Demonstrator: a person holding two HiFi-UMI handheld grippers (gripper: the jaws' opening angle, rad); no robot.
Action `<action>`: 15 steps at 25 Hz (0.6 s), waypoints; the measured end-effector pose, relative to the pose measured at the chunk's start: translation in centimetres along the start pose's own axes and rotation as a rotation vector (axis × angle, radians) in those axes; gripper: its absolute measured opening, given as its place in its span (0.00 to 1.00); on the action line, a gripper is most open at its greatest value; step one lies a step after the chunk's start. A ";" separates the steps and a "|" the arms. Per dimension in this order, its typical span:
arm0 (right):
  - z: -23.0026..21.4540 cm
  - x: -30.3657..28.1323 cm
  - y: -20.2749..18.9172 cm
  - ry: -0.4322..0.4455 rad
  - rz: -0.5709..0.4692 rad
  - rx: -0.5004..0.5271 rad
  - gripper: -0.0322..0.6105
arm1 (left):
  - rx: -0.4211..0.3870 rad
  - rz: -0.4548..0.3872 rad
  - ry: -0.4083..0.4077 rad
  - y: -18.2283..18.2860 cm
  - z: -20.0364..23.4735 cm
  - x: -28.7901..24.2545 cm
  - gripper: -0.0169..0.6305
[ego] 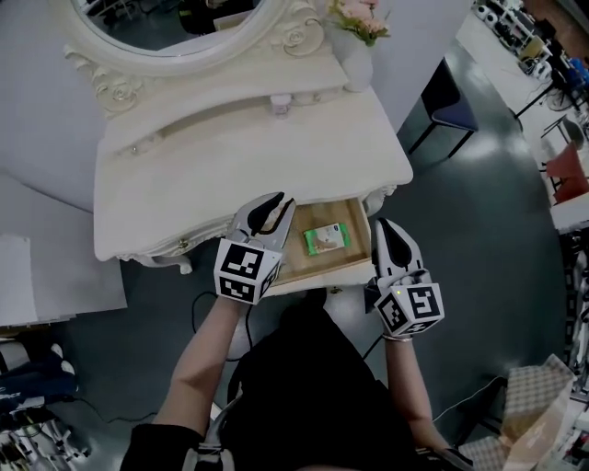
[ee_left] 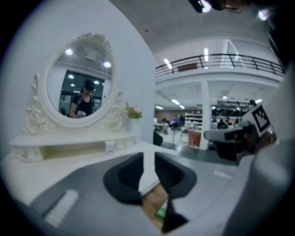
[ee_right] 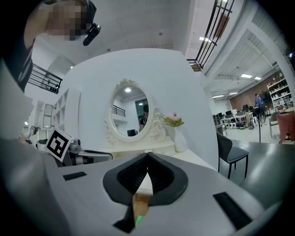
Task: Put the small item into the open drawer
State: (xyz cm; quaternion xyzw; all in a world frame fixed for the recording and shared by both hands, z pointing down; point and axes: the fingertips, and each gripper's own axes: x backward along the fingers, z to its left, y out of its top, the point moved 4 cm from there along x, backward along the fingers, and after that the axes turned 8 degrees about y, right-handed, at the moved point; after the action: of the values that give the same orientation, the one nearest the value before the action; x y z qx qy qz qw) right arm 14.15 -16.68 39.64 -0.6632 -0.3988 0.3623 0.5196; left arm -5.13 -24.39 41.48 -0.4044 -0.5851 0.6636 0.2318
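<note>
The small item [ego: 328, 239], a green and white packet, lies flat inside the open wooden drawer [ego: 296, 261] of the white dressing table [ego: 248, 156]. My left gripper [ego: 276, 204] hovers over the drawer's left part. In the left gripper view its jaws [ee_left: 147, 156] stand a narrow gap apart with nothing between them, and the drawer [ee_left: 154, 200] and green packet [ee_left: 160, 213] show below. My right gripper [ego: 382, 226] sits just outside the drawer's right end. Its tips meet in the right gripper view [ee_right: 147, 156], empty, with a sliver of the packet [ee_right: 138, 219] underneath.
An oval mirror [ego: 175, 23], a flower vase [ego: 357, 51] and a small white jar [ego: 280, 106] stand at the back of the tabletop. A dark chair [ego: 456, 115] is to the right. Cables [ego: 207, 317] lie on the floor near my legs.
</note>
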 end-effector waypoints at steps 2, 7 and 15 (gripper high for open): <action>0.6 -0.2 0.1 0.015 -0.002 0.007 0.05 | 0.021 -0.019 0.044 0.2 0.9 1.4 0.13; 2.0 -0.7 0.5 0.050 -0.003 0.022 0.05 | 0.080 -0.058 0.153 0.4 3.2 4.4 0.05; 4.1 -1.3 0.9 0.090 -0.008 0.043 0.05 | 0.133 -0.096 0.251 0.3 5.8 8.4 0.04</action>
State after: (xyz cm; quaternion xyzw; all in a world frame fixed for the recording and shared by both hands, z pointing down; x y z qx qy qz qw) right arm 10.05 -16.31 38.03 -0.6659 -0.3701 0.3385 0.5524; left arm -14.46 -21.31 38.92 -0.4394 -0.5249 0.6334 0.3608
